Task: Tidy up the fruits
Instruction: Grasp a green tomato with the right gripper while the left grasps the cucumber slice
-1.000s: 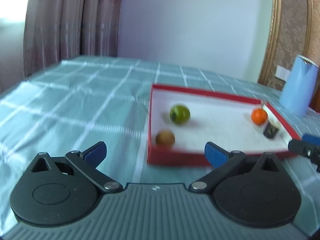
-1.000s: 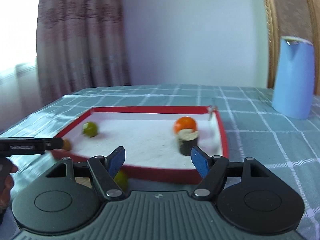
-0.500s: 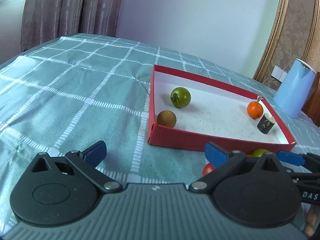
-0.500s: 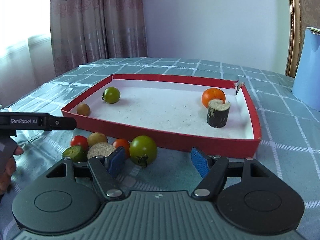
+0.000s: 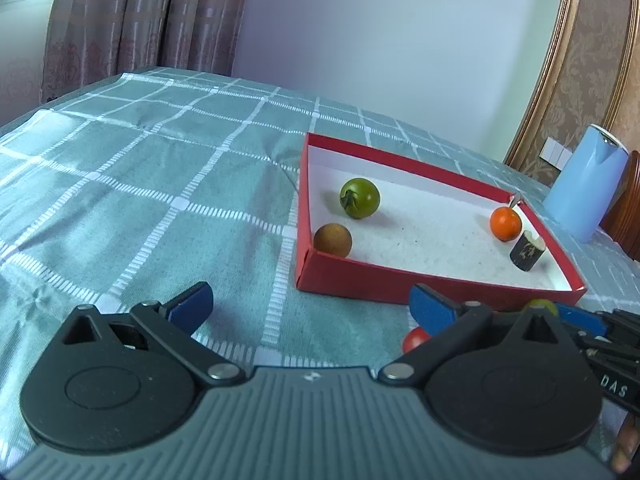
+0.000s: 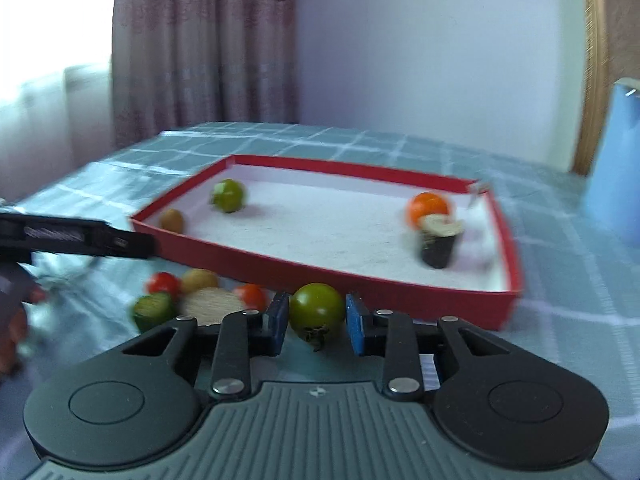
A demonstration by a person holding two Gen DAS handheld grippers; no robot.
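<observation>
**Right wrist view: tongs framing a green tomato in front of the red tray**

Right wrist view shows the right gripper with its blue pads on either side of a green tomato that sits on the checked cloth, just in front of the near wall of the red tray. The pads look close to the fruit's sides, but motion blur hides whether they press it, so I cannot tell if it is pinched yet.

To the left of that tomato, also outside the tray, lies a small heap: two red tomatoes, a pale round fruit, a cut green piece and a tan slice.

Inside the tray are another green tomato, a brown round fruit, an orange fruit and a dark cut stub.

The left gripper hangs spread wide and empty over the cloth, to the left of the tray's near corner.

The step in hand seems to be grasping the tomato. Done well, it means closing gently across the widest part, lifting straight up to clear the tray wall, then setting it down in the bare middle of the tray.
</observation>
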